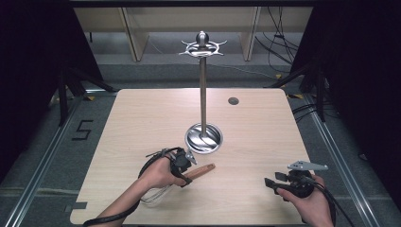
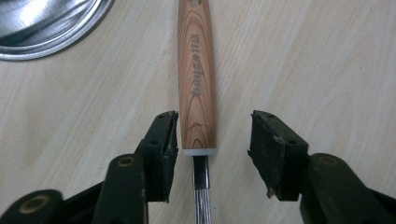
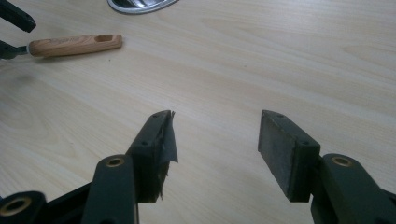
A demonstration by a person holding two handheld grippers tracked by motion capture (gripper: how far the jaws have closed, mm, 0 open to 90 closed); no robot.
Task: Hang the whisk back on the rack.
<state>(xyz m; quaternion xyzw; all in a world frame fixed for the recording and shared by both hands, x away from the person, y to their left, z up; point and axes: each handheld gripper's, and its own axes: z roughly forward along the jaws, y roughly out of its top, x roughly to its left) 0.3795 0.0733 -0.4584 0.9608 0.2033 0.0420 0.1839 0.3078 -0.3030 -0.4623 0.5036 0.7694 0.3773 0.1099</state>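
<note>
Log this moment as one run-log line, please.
left gripper: open, jaws straddling whisk handle lying on table | right gripper: open, holding nothing, over bare table | utensil stand: upright, nothing hung

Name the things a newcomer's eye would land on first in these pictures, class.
First, the tall metal stand rising from its shiny round base at the table's middle. Next, the whisk with a wooden handle lying in front of it, with the open left claw straddling the handle. The right claw hangs open over bare wood.
</note>
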